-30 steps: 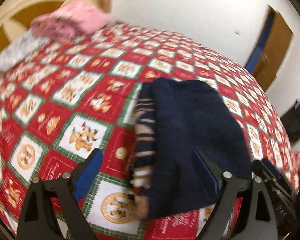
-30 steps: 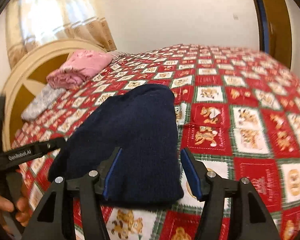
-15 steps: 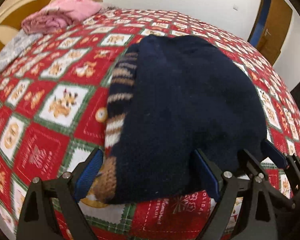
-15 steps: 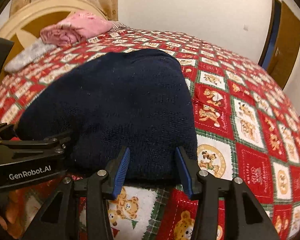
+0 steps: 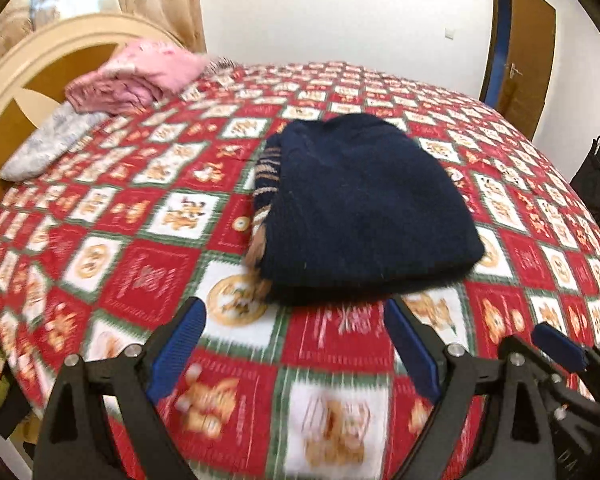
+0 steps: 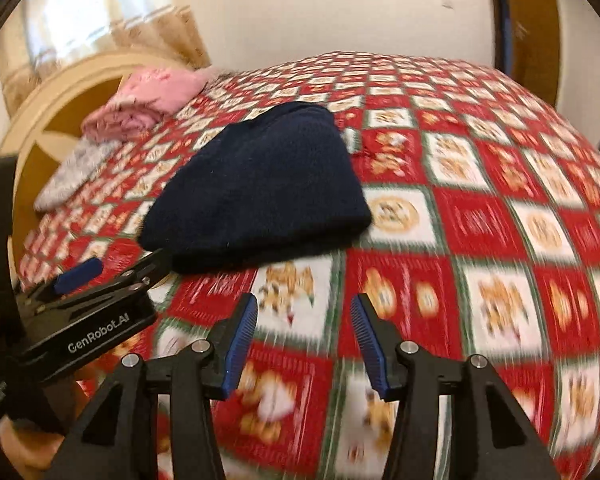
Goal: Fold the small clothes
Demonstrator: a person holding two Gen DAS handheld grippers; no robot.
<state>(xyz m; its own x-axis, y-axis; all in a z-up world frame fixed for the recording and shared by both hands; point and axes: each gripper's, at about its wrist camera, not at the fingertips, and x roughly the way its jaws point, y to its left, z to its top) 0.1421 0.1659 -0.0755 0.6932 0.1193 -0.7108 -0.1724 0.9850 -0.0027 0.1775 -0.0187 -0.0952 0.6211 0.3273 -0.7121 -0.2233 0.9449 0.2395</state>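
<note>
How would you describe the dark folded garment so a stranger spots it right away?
Start at the bed with the red patchwork bedspread. In its middle lies a folded navy knit sweater, far from the pink clothes by the headboard. It alone is dark, with tan-striped knit peeking from one side.

Black gripper (image 6: 303,334), blue-padded jaws

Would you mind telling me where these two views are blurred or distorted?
Left wrist: bedspread smears near the lens, navy sweater fairly sharp, fisheye bulges the bed. Right wrist: heavier streaking across the bedspread's right side, bright window washed out.
</note>
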